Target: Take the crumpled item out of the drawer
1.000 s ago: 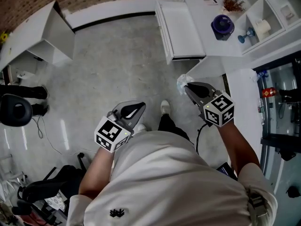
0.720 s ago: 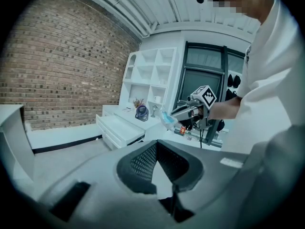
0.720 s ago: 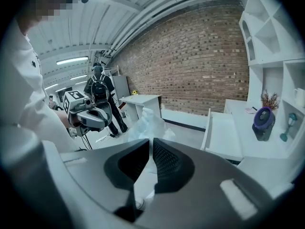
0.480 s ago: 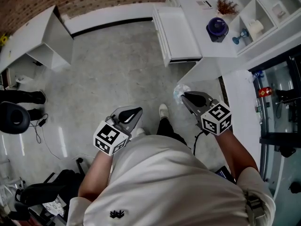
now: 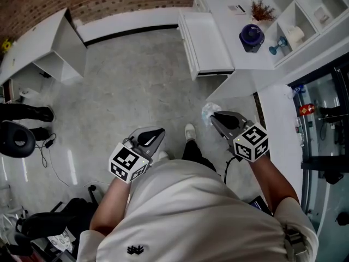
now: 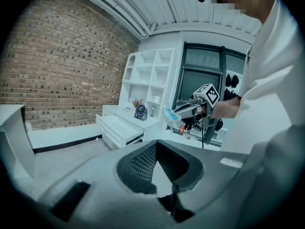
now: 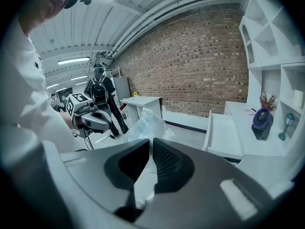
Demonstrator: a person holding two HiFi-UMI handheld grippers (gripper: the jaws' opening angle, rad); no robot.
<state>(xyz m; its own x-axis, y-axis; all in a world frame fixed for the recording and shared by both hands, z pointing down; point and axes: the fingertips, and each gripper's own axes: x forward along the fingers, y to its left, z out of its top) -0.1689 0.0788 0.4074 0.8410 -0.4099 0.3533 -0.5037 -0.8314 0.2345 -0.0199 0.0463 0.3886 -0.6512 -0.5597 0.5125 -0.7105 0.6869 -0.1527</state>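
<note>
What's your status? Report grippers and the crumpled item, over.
Right gripper shut on crumpled item, held clear of the open drawer. Left gripper shut, empty. Nothing in the way.

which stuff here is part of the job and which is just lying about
Job: crumpled clear plastic item, right gripper shut on it, open white drawer.
Lying about: dark blue round object, dried plant sprig, white paper roll.
</note>
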